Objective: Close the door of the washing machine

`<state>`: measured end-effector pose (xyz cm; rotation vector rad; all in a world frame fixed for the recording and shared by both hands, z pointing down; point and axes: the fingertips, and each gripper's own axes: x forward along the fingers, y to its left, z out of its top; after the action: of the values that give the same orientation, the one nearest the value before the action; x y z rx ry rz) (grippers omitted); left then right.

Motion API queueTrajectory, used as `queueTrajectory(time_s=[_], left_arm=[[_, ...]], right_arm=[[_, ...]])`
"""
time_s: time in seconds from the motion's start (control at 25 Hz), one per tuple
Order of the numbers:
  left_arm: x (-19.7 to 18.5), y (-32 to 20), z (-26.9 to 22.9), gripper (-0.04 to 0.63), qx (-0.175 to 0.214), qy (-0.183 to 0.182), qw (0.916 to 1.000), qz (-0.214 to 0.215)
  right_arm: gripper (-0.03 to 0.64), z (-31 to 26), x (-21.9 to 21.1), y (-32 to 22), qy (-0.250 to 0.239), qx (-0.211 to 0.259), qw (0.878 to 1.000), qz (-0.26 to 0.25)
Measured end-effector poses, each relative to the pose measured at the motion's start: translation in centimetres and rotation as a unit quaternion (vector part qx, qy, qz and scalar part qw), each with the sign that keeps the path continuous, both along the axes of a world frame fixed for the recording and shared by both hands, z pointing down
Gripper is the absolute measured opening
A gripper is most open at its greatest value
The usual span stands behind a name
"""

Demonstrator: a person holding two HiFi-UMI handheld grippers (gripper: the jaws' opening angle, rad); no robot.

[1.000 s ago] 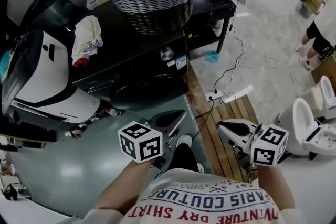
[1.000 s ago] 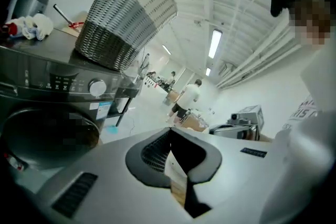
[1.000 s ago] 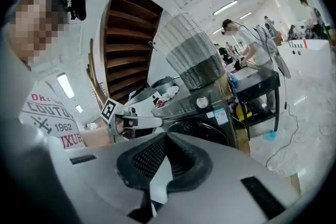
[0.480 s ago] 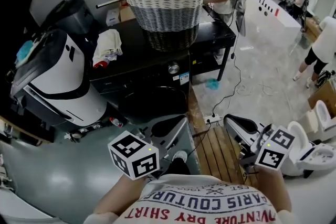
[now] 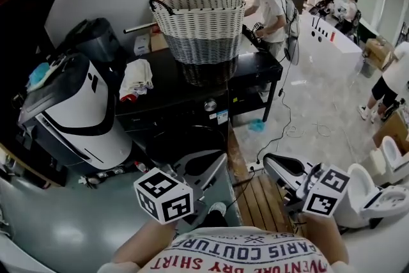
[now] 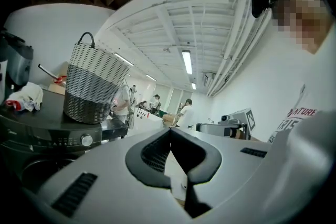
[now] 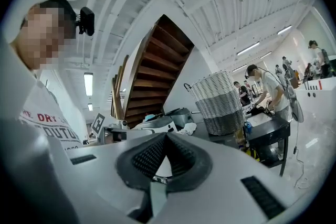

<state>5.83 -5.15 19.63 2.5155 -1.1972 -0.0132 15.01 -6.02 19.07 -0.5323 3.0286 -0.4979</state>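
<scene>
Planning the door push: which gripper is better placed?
Likely left. The left gripper sits right before the washing machine; the right gripper is off to its side, above wooden boards.

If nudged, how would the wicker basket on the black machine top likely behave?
The wicker basket looks woven, so probably light and fairly stiff. It is tall and narrower at its base, so a high push might tip it. Contents unseen.
</scene>
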Motion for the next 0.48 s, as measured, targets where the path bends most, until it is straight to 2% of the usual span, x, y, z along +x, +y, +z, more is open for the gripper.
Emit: queueTrajectory(time_s=[0.48], left_arm=[[2.1,0.9,0.1,0.025,-0.001,-0.009,0.9999,0.006]], right_arm=[[0.021,0.0,0.9,0.8,-0.005,0.005,1.0,-0.01]])
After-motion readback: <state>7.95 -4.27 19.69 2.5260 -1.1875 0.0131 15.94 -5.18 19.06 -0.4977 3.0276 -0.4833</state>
